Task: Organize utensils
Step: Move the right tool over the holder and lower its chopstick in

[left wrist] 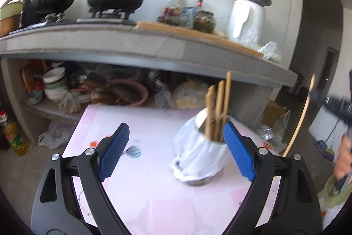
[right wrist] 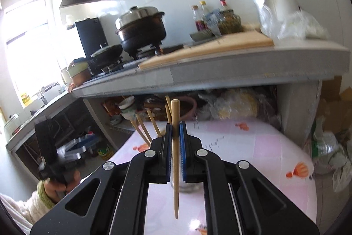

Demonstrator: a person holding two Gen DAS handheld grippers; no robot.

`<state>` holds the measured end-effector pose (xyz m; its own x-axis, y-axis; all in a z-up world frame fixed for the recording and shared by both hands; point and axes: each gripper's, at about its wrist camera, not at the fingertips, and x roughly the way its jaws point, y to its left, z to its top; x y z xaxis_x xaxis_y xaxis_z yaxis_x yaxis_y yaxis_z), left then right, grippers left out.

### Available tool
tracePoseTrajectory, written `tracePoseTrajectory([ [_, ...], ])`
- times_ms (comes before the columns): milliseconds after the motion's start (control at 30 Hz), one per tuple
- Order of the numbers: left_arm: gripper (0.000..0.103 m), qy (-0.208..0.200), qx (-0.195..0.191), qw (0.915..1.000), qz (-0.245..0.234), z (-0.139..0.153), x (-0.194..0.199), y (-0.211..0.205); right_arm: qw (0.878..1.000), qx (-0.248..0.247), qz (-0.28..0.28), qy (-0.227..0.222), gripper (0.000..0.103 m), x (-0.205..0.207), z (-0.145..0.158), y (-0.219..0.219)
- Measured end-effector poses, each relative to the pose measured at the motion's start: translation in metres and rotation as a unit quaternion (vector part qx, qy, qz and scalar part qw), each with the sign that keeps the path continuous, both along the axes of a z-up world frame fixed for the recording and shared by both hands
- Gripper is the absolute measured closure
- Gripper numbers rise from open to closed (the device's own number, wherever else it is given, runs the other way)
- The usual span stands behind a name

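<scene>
Bright daylight, window (right wrist: 28,41) blown out; motion blur throughout; fisheye edges bowed, corners dark.

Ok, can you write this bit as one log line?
left claw: open, empty | right claw: shut on chopstick | holder: on table

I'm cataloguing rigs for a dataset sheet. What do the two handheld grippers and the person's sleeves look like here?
Both the left gripper and the right gripper are matte black plastic linkages with triangular cut-outs and round silver pivot screws. Their fingers carry ribbed blue rubber pads. No cables show. The person wears a fluffy cream sleeve with an olive-green knitted cuff.
</scene>
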<state>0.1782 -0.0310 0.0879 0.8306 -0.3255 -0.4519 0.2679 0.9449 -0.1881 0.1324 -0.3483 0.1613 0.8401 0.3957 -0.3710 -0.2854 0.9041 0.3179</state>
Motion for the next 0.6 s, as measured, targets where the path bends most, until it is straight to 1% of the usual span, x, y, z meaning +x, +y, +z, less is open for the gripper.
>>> tracePoseTrajectory([
  [167,0.019,0.048,-0.001,0.9982,0.035,-0.03,-0.009,0.028,0.999,-0.009,0.011,-0.045,0.096,0.022,0.037,0.018],
  [300,0.018,0.071,0.004,0.9961,0.052,-0.048,-0.017,0.045,0.997,-0.014,0.013,-0.069,0.096,0.043,0.056,0.032],
  [467,0.016,0.088,0.005,0.9937,0.069,-0.062,-0.023,0.062,0.997,-0.023,0.012,-0.079,0.096,0.073,0.058,0.05],
  [600,0.015,0.094,0.004,0.9924,0.079,-0.067,-0.025,0.071,0.997,-0.04,0.012,-0.071,0.096,0.095,0.046,0.066],
])
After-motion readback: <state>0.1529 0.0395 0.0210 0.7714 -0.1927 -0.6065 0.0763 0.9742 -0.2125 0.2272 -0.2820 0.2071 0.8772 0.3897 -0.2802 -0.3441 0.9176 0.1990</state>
